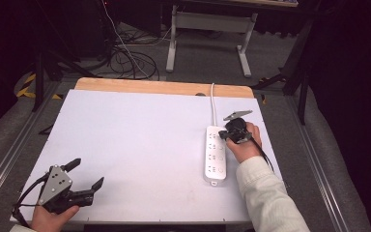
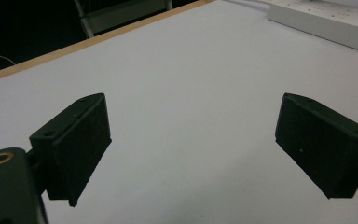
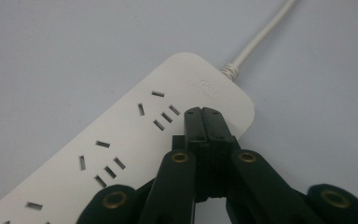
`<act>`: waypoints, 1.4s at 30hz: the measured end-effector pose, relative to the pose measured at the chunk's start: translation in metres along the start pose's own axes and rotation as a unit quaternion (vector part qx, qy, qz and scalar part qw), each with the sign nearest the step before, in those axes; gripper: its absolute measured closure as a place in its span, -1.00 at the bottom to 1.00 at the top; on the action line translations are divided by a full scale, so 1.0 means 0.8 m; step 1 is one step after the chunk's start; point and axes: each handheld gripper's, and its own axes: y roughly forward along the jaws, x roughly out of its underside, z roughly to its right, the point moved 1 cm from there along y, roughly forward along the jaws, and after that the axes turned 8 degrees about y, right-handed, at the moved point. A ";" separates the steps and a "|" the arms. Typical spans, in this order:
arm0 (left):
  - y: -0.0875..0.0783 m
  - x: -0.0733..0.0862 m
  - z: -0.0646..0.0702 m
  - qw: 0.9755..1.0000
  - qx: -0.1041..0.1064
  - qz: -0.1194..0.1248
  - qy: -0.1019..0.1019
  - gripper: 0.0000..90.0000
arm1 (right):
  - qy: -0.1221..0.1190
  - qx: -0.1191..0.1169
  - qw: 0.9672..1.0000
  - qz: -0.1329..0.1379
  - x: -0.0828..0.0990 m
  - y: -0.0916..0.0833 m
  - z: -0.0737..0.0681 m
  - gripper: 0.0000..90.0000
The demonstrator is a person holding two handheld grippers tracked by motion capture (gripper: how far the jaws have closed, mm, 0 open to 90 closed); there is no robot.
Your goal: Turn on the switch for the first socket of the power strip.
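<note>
power strip (image 1: 215, 153) on table's (image 1: 135, 145) right

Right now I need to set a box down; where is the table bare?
The white tabletop is bare from the wooden far edge to the white power strip. The right gripper crowds the strip; the left gripper holds the near-left corner.

Flat pale grey-white table top (image 1: 140, 145), edged along the far side by a strip of bare light wood (image 1: 164, 87); lying flat on it toward the right side, a white power strip (image 1: 215, 153) set lengthwise front to back, its white cord (image 1: 213, 104) running off toward the far wooden edge.
</note>
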 end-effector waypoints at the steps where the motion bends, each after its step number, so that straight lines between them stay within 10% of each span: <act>1: 0.000 0.000 0.000 1.000 0.000 0.000 0.000 -0.76 | -0.001 0.002 1.000 0.001 0.000 0.000 -0.001 1.00; 42: 0.001 0.000 0.001 1.000 0.001 -0.002 0.003 -0.76 | -0.004 0.012 1.000 0.003 0.006 0.004 -0.005 1.00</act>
